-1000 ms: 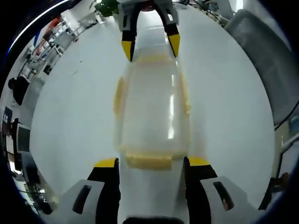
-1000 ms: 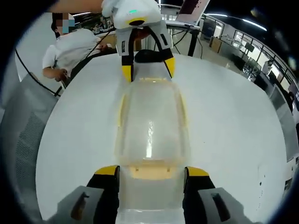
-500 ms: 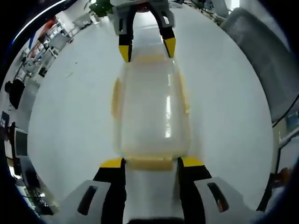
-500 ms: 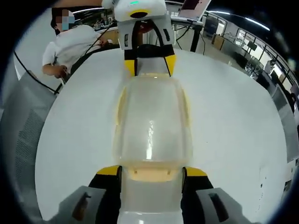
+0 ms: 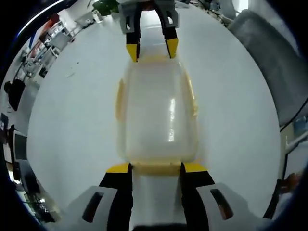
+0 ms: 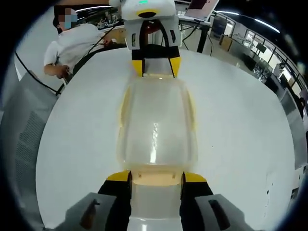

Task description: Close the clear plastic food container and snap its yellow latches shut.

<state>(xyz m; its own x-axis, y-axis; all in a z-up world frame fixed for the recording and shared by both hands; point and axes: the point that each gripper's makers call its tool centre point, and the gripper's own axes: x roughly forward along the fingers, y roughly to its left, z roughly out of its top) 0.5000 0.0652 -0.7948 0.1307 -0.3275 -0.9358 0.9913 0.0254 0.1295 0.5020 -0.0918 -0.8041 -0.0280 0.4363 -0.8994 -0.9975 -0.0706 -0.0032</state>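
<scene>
Clear food container sits lid-on, flat on the white round bench, roughly mid-bench, long axis running between the two grippers.

Left gripper is at one short end of the container. Fingers are parted, yellow tips flanking the yellow end latch and just about touching its corners. Can't tell whether they actually press it. In the right gripper view the same gripper appears at the container's far end, tips either side of that end.

Right gripper is at the opposite short end, same posture: fingers parted, tips bracketing the near yellow latch, in contact or a hair off. In the left gripper view it shows at the far end, tips right at the container's edge.

Neither pair is clamped on anything; both stand apart at about latch width.

Long-side latches are visible as yellow strips along both flanks of the container; can't tell whether they're snapped.

Beyond the container's far end in the right gripper view, a person's sleeve leans at the bench edge.
</scene>
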